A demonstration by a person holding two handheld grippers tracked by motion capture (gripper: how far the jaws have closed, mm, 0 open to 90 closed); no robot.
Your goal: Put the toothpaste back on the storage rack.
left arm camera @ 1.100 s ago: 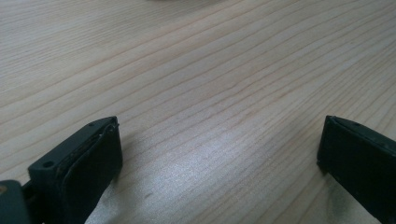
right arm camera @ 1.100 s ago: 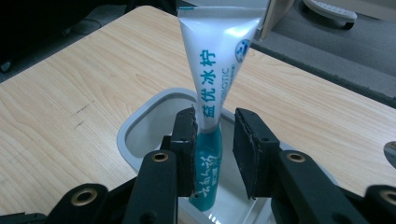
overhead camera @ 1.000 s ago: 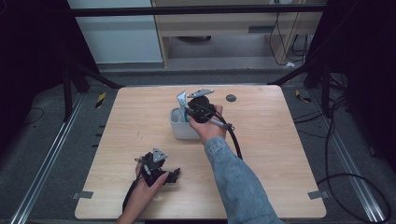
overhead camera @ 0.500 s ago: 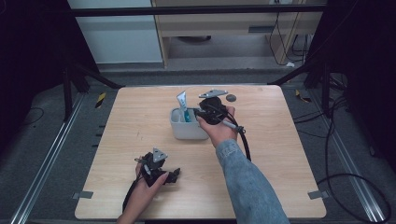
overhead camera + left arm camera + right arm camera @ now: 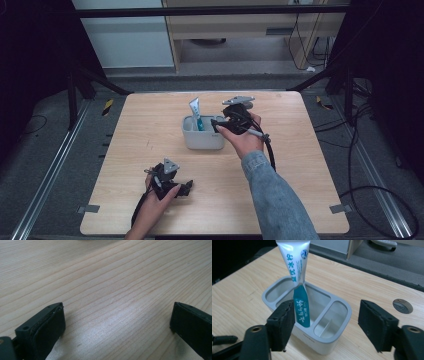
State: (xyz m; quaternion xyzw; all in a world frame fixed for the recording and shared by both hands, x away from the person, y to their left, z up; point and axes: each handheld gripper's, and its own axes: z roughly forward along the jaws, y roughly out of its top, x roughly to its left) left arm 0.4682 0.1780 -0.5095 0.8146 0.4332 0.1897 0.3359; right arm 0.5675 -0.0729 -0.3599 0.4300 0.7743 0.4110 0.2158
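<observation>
- Standing tilted in the middle compartment of the grey holder point(image 5: 329, 336) on the counter point(image 5: 300, 165) is the toothpaste tube point(image 5: 298, 277).
- Right claw point(image 5: 325, 325) has just been opening; it gapes empty beside the tube.
- Left claw point(image 5: 117, 327) rests wide apart, empty.

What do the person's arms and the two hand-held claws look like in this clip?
Both claws are black with a grey three-cornered plate on top and a black cable trailing behind. The left claw has flat, rectangular black jaws with a screw hole in the mount. The right claw has the same padded rectangular jaws, each on a bracket with a brass-coloured screw hole. The right arm wears a blue denim sleeve; the left forearm is bare.
</observation>
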